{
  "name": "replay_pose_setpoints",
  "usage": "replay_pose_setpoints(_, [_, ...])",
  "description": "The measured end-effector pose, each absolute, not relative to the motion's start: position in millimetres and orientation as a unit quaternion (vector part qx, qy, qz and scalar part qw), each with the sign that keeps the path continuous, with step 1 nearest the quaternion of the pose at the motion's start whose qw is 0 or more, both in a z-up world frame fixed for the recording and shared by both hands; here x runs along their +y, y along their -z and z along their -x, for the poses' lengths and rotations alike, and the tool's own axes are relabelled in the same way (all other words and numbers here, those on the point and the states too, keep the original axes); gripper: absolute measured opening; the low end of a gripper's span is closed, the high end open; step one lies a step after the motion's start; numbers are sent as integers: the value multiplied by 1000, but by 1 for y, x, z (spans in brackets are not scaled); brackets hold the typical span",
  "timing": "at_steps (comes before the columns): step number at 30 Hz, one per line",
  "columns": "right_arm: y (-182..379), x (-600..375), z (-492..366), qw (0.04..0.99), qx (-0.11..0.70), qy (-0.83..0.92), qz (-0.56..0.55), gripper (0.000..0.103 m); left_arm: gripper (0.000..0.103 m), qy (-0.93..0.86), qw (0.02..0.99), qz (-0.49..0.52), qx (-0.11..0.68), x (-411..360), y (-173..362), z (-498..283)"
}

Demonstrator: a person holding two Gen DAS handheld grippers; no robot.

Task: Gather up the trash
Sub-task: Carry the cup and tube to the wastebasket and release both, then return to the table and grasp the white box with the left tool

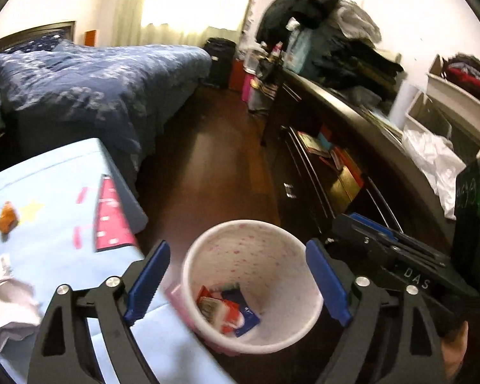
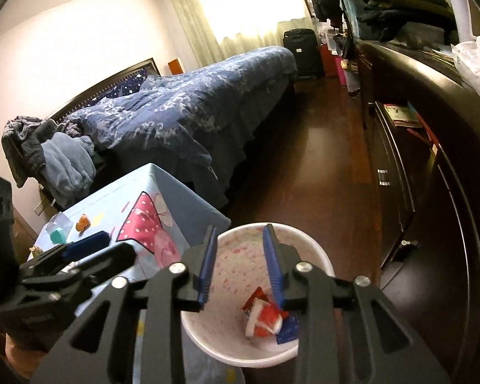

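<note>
A white trash bin with pink dots (image 1: 291,275) stands on the floor beside a low table; it also shows in the right wrist view (image 2: 316,256). Red, white and blue wrappers (image 1: 228,312) lie at its bottom, also seen from the right (image 2: 265,316). My left gripper (image 1: 240,275) is open and empty, above the bin. My right gripper (image 2: 240,256) is open and empty, right over the bin mouth. An orange scrap (image 1: 7,220) and crumpled white paper (image 1: 9,300) lie on the table's light blue cloth (image 1: 54,192).
A bed with a blue quilt (image 2: 182,108) stands behind the table. A dark dresser (image 2: 432,160) with an open shelf runs along the right, with clothes and a white plastic bag (image 1: 432,160) on top. A black suitcase (image 2: 302,51) stands by the window. A teal object (image 2: 58,235) sits on the table.
</note>
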State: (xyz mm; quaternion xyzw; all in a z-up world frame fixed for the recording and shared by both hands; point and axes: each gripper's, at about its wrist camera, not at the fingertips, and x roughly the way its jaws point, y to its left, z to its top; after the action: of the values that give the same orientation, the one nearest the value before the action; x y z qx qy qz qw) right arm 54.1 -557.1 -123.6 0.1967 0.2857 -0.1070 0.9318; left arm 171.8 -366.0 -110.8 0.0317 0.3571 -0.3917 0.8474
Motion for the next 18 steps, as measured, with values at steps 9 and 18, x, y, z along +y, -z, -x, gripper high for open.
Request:
replay_pose_setpoints(9, [108, -494, -57, 946, 280, 54, -153, 75, 99, 215, 921, -76, 315, -279, 95, -167])
replay_pose_setpoints(18, [104, -370, -80, 952, 300, -51, -39, 86, 99, 97, 941, -77, 314, -163, 100, -165])
